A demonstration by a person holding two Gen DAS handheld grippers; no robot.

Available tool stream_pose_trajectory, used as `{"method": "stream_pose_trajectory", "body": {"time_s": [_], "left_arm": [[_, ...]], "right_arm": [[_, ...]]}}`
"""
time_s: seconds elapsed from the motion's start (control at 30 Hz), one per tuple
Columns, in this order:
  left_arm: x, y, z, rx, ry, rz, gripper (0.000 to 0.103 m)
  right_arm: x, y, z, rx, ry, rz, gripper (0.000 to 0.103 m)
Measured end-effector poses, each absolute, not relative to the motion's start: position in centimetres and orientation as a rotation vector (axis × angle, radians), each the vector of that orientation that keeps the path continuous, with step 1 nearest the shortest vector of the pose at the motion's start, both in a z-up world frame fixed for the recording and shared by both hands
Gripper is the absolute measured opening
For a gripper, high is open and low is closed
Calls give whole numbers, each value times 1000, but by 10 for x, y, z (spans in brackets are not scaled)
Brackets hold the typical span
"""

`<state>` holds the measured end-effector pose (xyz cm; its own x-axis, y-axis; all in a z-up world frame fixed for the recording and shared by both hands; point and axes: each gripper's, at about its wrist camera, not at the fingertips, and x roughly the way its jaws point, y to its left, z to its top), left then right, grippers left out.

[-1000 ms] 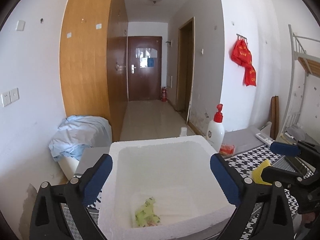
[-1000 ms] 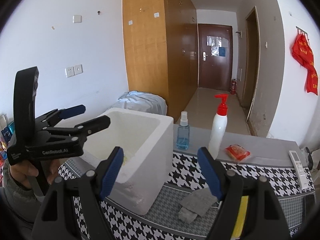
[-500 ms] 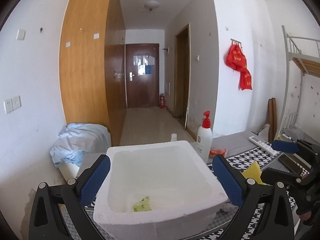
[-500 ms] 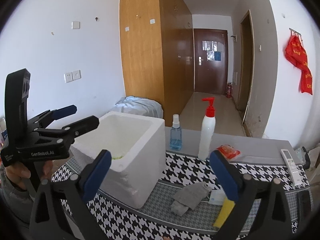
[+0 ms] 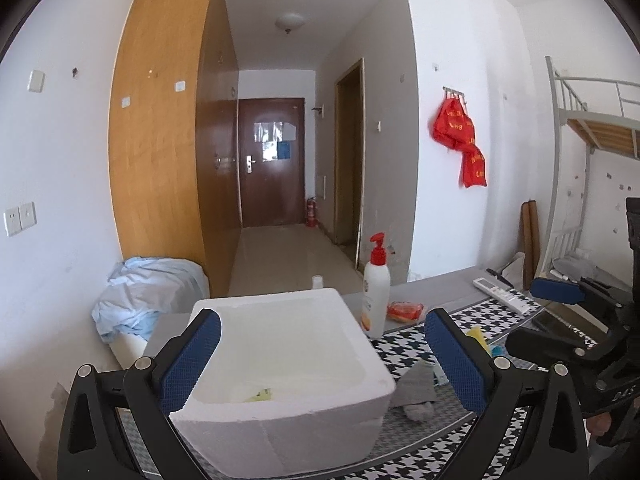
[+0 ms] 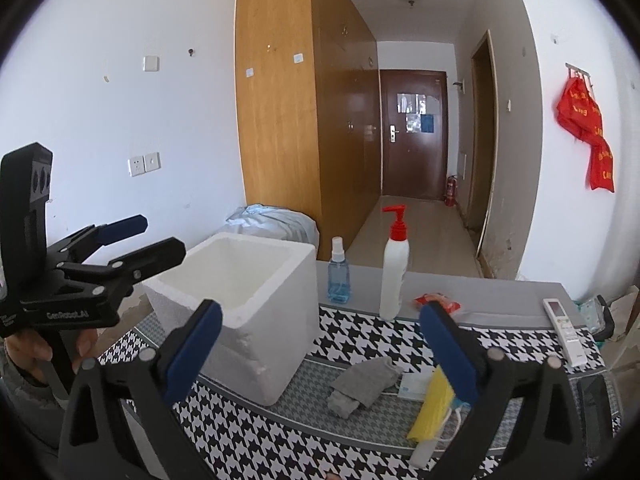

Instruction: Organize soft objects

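Note:
A white foam box [image 5: 280, 364] stands on the houndstooth cloth, also in the right wrist view [image 6: 240, 304]. A yellow-green soft item [image 5: 258, 393] lies inside it. A grey sock [image 6: 362, 386] lies right of the box, also in the left wrist view [image 5: 416, 394]. A yellow cloth [image 6: 432, 406] and a face mask [image 6: 412, 386] lie beside the sock. My left gripper [image 5: 320, 356] is open and empty, raised before the box. My right gripper [image 6: 320, 348] is open and empty above the cloth.
A white pump bottle [image 6: 394, 268], a blue spray bottle [image 6: 338, 276], a red packet [image 6: 438, 304] and a remote [image 6: 564, 330] stand along the table's back. A bundle of blue fabric [image 5: 144, 292] lies left of the table. A bunk bed [image 5: 592, 152] is at right.
Both grippers have drawn back and up from the box. The box interior now shows less, and the sock, mask and yellow cloth have come into fuller view.

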<state>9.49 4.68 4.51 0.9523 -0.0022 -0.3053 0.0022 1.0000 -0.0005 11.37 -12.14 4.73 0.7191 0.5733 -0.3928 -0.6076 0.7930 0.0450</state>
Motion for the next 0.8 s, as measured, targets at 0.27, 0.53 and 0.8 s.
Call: {"method": "stream_pose_trajectory", "body": {"time_s": [0.27,0.53,0.8], "left_arm": [[84,32,47,8,300,-34,102],[79,15,46,21,299,-70,102],[72,5,43,18,297,-95,102]], "right_arm": [[104,-135,51,-79,386,649,101],[96,-147,51,-81,378,628,101],[89,-160,50,-76,373,606,101]]}}
